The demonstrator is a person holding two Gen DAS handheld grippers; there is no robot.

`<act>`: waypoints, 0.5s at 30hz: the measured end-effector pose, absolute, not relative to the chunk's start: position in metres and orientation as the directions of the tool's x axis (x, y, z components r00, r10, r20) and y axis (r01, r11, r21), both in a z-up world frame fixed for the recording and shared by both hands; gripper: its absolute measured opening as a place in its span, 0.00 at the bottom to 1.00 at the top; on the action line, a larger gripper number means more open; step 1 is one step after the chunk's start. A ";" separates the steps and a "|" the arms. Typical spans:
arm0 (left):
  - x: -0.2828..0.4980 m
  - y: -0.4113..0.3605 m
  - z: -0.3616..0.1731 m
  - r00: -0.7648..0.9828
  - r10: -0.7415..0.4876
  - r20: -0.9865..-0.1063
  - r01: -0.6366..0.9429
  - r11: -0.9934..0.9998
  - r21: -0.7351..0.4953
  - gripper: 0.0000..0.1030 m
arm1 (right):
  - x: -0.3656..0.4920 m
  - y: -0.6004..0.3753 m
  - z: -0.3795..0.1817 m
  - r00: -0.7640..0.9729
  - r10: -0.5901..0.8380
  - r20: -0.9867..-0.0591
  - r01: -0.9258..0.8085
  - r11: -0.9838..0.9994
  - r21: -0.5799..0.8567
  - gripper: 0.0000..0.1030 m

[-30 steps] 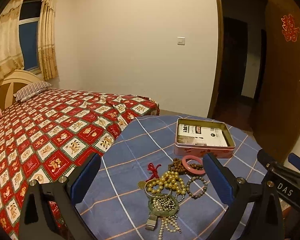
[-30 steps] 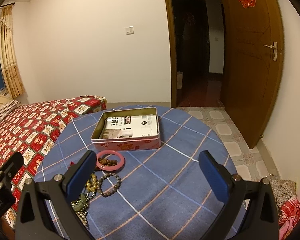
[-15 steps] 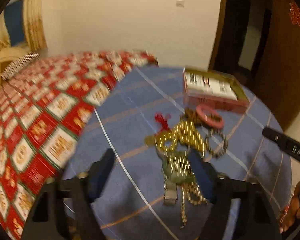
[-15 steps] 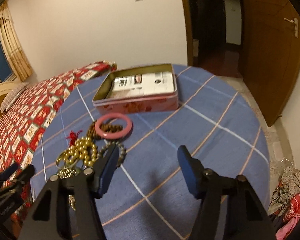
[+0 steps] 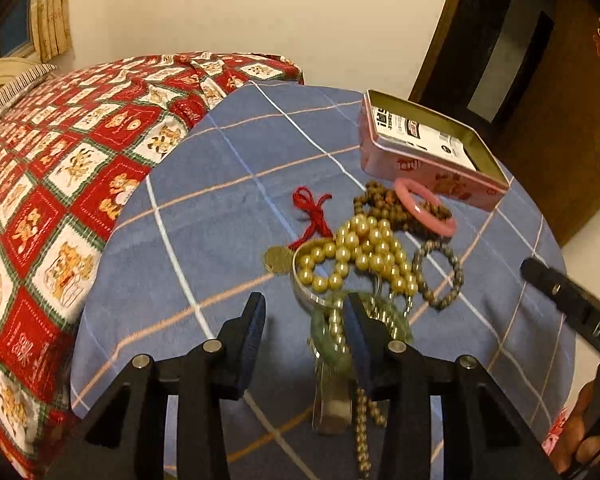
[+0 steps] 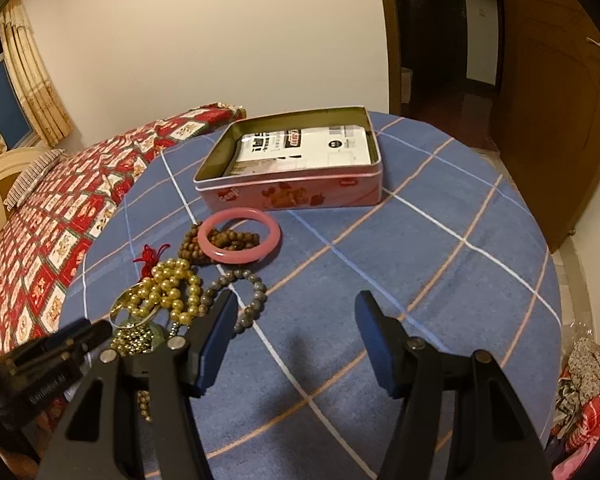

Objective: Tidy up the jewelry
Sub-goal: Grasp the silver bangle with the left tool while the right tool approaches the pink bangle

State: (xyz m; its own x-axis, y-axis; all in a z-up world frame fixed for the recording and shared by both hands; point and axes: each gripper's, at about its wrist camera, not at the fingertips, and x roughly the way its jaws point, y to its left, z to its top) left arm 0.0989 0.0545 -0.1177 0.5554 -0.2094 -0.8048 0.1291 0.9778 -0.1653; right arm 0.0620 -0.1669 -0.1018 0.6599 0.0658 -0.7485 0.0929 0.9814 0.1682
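Note:
A pile of jewelry lies on the round blue checked table (image 5: 220, 208): gold pearl beads (image 5: 360, 256), a pink bangle (image 5: 424, 206) on brown wooden beads (image 5: 380, 200), a grey bead bracelet (image 5: 440, 276), a green jade bangle (image 5: 328, 340), a red cord (image 5: 312, 212). An open pink tin (image 5: 420, 160) stands behind it. My left gripper (image 5: 304, 320) is open and empty, low over the near end of the pile. My right gripper (image 6: 296, 320) is open and empty, right of the pile; the pink bangle (image 6: 239, 240) and tin (image 6: 292, 188) show ahead.
A bed with a red patterned cover (image 5: 60, 152) adjoins the table on the left. A brown door (image 6: 552, 120) and dark doorway stand behind on the right. Clothes (image 6: 584, 392) lie on the floor at the right.
Both grippers have dropped toward the table and tilted down. Their jaws have narrowed from wide open. The left one has come closer to the jewelry pile.

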 end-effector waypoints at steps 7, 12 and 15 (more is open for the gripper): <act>0.127 0.060 -0.134 0.508 -0.227 -0.831 0.084 0.973 -0.215 0.40 | 0.089 -0.175 -0.108 0.655 0.144 -0.742 0.084 0.962 0.261 0.62; 0.141 0.056 -0.144 0.463 -0.227 -0.857 0.084 0.973 -0.213 0.40 | 0.123 -0.183 -0.115 0.662 0.168 -0.730 0.103 0.945 0.311 0.52; 0.143 0.054 -0.143 0.466 -0.228 -0.855 0.115 0.974 -0.197 0.35 | 0.148 -0.177 -0.124 0.639 0.138 -0.757 0.099 0.961 0.259 0.45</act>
State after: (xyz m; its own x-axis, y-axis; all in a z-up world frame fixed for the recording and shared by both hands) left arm 0.1435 0.0536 -0.1430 0.4664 -0.2283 -0.8546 0.1153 0.9736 -0.1972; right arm 0.1480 -0.1770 -0.1235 0.6387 0.1381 -0.7570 0.0990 0.9608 0.2588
